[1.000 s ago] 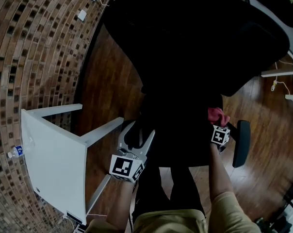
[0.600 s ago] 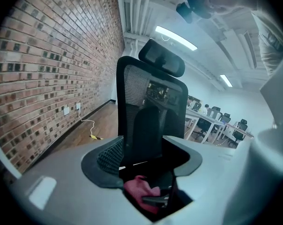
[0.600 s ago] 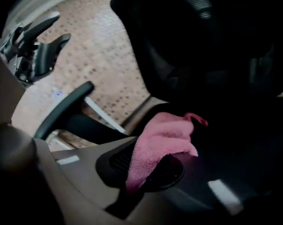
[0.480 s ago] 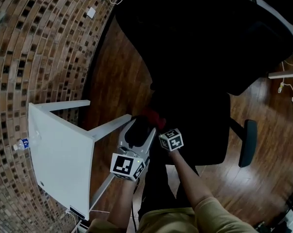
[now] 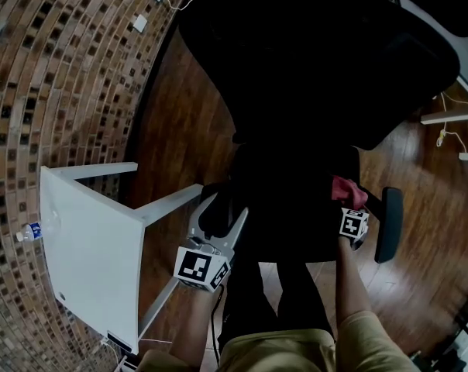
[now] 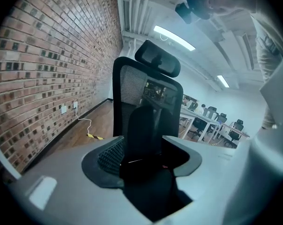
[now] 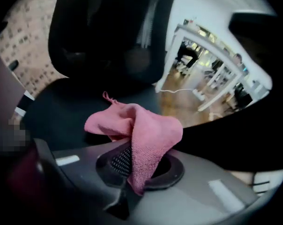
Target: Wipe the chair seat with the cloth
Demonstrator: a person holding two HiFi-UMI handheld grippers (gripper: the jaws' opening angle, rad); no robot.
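The black office chair's seat (image 5: 296,215) lies below me in the head view, its backrest (image 5: 319,60) beyond. My right gripper (image 5: 348,203) is over the seat's right side, shut on a pink cloth (image 5: 346,190). In the right gripper view the cloth (image 7: 141,130) bunches up out of the jaws of that gripper (image 7: 132,172) and droops over the dark seat (image 7: 62,111). My left gripper (image 5: 221,201) is at the seat's left front, closed on a black armrest (image 6: 144,130) that fills the gap between its jaws.
A white table (image 5: 94,262) stands just left of the chair, with a small water bottle (image 5: 25,233) beyond it by the brick wall (image 5: 56,76). The right armrest (image 5: 387,225) sticks out beside the cloth. Wood floor (image 5: 180,130) surrounds the chair.
The right gripper swept the pink cloth from the seat's right side to the left front, then back to the right. The left gripper has held its place.
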